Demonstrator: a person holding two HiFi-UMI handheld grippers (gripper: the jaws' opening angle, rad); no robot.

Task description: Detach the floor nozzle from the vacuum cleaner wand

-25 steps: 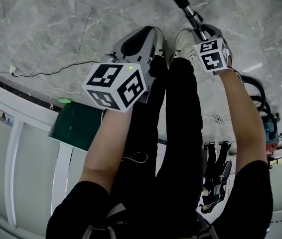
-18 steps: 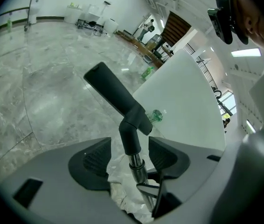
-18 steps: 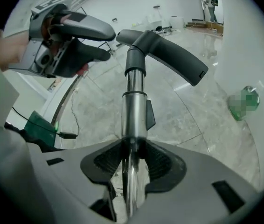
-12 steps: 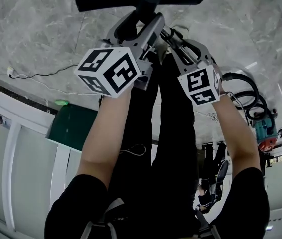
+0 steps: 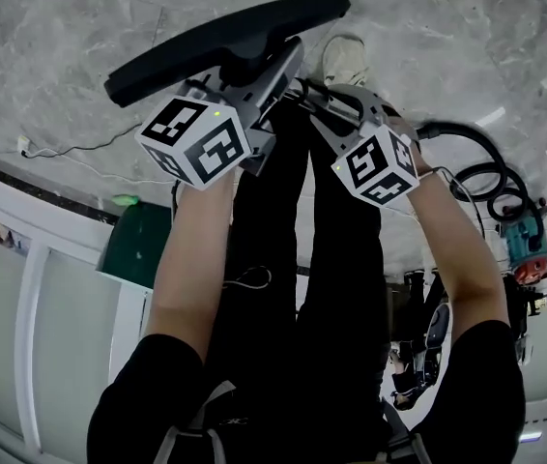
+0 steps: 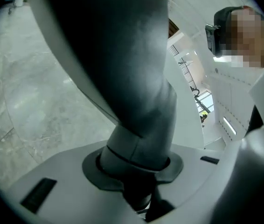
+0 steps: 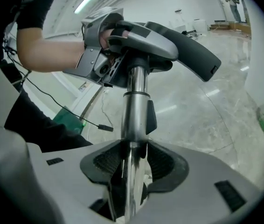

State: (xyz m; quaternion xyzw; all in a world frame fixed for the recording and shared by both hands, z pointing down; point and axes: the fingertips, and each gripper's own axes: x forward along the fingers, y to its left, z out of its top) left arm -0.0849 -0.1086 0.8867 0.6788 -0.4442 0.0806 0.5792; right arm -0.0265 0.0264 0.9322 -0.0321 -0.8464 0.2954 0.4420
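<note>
Nozzle end has come up off the floor since the earlier frames: floor nozzle (image 5: 225, 39) was far off at 12 o'clock, now it hangs raised and tilted across 10 to 1 o'clock of the head view, both arms lifted with it. Left claw (image 6: 135, 171) was free of it before; its jaws have just been closing and now pinch the nozzle's grey neck, which fills the gap between the pads. Right claw (image 7: 132, 167) is pinching the wand (image 7: 135, 108), bright metal tube clamped between ribbed pads, just below the joint

Task thing: nozzle not yet off, neck seated on the wand's top end, at 12 o'clock in the right gripper view, with the left claw around it at 10 o'clock

Why held so, my read: right claw anchors the tube, left claw takes the neck so the two can be pulled apart along the tube line. Lifting it clear of the marble floor (image 5: 61, 46) leaves the head free to slide off. Dark catch (image 7: 151, 116) on the tube's side near the joint looks like a release, may need pressing, can't confirm

Counts: 1 nozzle, 1 wand, 2 claws, 1 catch. 1 black hose (image 5: 476, 148) coiled at 3 o'clock, two loops showing. 1 white shoe (image 5: 343, 58) at 12 o'clock. 1 thin cable (image 5: 80, 148) at 9 o'clock. 1 dark green panel (image 5: 143, 245) at 8 o'clock
</note>
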